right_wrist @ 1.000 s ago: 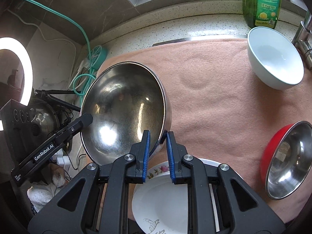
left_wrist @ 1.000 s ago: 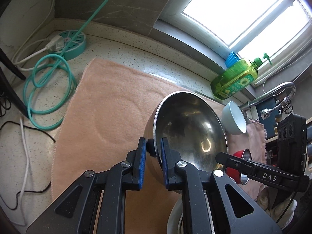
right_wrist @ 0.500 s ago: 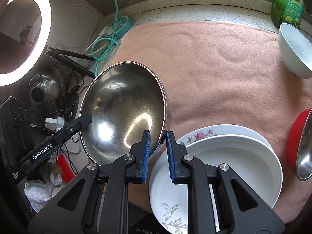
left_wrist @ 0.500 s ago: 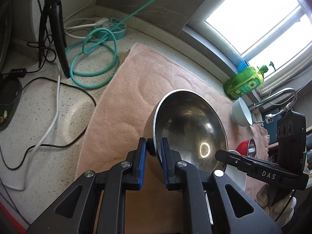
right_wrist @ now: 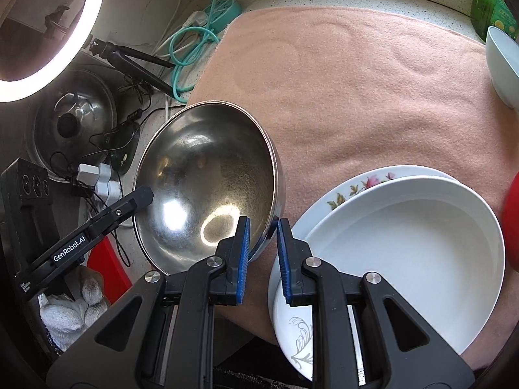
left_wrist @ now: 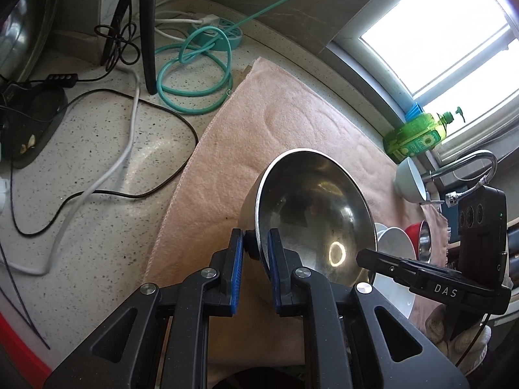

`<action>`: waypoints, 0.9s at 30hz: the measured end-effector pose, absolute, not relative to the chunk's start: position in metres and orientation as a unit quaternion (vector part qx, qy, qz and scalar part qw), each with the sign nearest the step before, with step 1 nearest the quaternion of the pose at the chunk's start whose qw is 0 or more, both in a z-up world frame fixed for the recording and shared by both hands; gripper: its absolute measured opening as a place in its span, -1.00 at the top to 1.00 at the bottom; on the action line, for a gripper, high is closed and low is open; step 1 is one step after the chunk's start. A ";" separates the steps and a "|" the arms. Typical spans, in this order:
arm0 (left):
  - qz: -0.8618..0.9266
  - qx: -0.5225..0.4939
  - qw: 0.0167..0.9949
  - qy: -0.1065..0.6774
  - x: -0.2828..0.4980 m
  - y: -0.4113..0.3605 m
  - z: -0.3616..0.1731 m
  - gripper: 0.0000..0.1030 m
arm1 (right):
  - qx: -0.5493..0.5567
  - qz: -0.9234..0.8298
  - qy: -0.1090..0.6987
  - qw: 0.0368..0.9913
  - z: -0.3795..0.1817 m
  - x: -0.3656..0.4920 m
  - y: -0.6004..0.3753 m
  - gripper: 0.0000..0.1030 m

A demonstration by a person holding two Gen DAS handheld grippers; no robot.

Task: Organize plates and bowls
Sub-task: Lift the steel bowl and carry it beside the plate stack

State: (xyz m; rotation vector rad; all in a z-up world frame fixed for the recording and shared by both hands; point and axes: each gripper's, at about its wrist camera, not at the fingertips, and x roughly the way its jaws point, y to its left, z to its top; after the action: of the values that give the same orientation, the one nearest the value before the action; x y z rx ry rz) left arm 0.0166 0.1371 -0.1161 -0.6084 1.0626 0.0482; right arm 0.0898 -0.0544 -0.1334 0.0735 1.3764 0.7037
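Between the two tools hangs the steel bowl (left_wrist: 316,217), lifted above the left part of the pink towel (left_wrist: 246,149) on the counter (left_wrist: 107,149): the left tool (left_wrist: 254,253) is clamped on one side of its rim and the right tool (right_wrist: 262,243) on the opposite side, each with one blue pad inside the bowl and one outside. Its round mouth is tipped up on edge, facing the cameras, so no long axis shows. Just right of it on the towel sit stacked white plates (right_wrist: 405,227), with a red bowl (left_wrist: 421,236) and a white bowl (left_wrist: 410,180) farther right.
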 end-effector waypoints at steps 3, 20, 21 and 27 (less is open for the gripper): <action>0.024 -0.284 0.818 0.499 0.012 0.137 -0.117 0.75 | 0.030 0.320 0.622 0.714 -0.134 0.087 -0.053 0.67; 0.030 -0.294 0.809 0.509 0.003 0.141 -0.123 0.75 | 0.016 0.337 0.617 0.711 -0.131 0.079 -0.049 0.62; 0.031 -0.293 0.809 0.509 0.002 0.141 -0.123 0.75 | 0.012 0.337 0.614 0.714 -0.129 0.078 -0.049 0.62; 0.036 -0.290 0.813 0.503 0.002 0.143 -0.115 0.66 | 0.001 0.335 0.595 0.731 -0.120 0.074 -0.049 0.36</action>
State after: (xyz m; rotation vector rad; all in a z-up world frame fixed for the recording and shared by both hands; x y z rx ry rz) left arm 0.0017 0.1428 -0.1152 -0.6192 1.0732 0.0762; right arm 0.0737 -0.0486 -0.1199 0.0019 1.3107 0.7365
